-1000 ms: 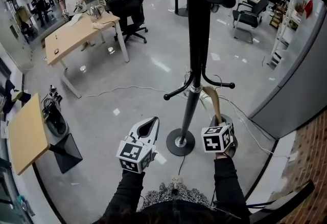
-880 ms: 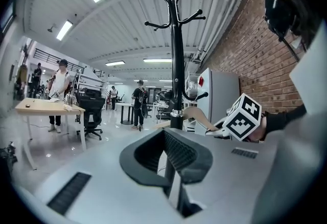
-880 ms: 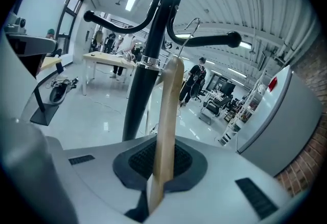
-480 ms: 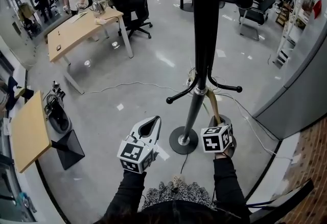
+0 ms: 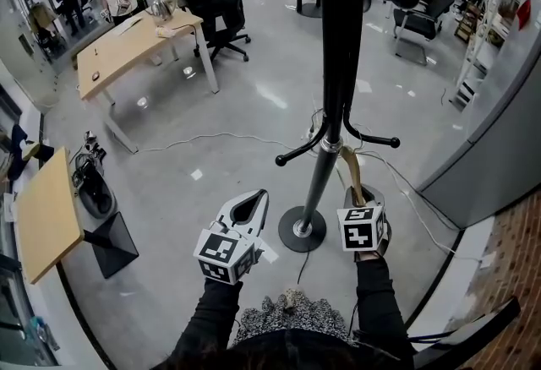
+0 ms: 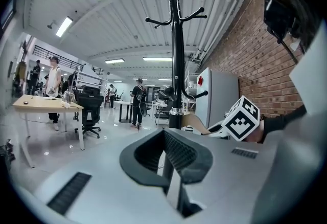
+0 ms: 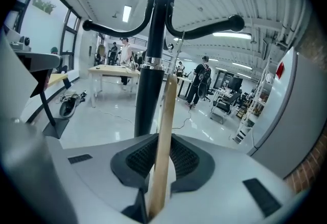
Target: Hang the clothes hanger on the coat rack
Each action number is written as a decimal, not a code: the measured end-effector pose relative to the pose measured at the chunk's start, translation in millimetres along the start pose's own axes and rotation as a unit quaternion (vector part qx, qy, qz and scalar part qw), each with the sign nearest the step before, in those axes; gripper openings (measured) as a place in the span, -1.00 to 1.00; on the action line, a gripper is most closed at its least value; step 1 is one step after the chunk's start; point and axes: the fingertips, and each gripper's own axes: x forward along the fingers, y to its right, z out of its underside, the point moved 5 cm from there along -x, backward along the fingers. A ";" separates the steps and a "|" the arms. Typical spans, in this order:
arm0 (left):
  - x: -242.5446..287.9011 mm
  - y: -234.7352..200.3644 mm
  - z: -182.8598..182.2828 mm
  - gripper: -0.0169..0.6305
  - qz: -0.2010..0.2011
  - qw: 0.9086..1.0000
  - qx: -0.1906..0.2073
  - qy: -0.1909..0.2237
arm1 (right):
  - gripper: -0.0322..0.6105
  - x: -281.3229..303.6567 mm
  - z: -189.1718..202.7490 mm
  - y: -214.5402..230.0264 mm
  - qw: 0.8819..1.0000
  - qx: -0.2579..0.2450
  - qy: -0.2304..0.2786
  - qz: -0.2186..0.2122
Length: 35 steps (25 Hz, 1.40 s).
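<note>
Hanger (image 7: 167, 100) (wooden, apparently) stands clamped in the right claw (image 7: 161, 160) beside the coat rack (image 5: 328, 64); left claw (image 6: 166, 155) closed, empty.

Coat rack (image 5: 336, 47) top cut off at upper edge

The clothes hanger (image 7: 162, 141) looks pale matt wood, the coat rack (image 5: 332, 64) glossy black metal, the floor (image 5: 228, 165) polished.

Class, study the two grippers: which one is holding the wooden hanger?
The right gripper: its jaws are clamped on the wooden hanger, near the coat rack. The left gripper is shut on nothing.
</note>
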 end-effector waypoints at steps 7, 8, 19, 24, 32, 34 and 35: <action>-15.7 5.1 -10.5 -0.93 0.005 1.000 0.007 0.016 | -0.64 -30.0 -19.0 -1.0 0.999 -0.007 0.047 0.011; -18.6 7.4 -12.5 -0.93 0.006 1.000 0.008 0.018 | -0.64 -36.2 -22.7 -0.8 0.998 -0.008 0.054 0.014; -80.8 36.3 -24.7 -0.93 0.021 0.998 0.028 0.045 | -0.64 -123.1 -18.5 -12.7 0.993 0.015 0.108 0.056; -122.5 52.4 -17.3 -0.93 0.030 0.998 0.028 0.049 | -0.65 -177.1 -4.2 -30.1 0.989 0.016 0.133 0.069; -175.3 77.8 -11.8 -0.93 0.052 0.997 0.032 0.054 | -0.66 -250.9 24.0 -69.0 0.987 0.006 0.149 0.065; -183.6 82.3 -15.3 -0.93 0.055 0.996 0.035 0.060 | -0.77 -266.0 26.7 -73.7 0.986 0.002 0.154 0.071; -187.3 84.0 -17.6 -0.93 0.055 0.996 0.034 0.064 | -0.86 -272.5 26.3 -74.9 0.985 -0.003 0.156 0.075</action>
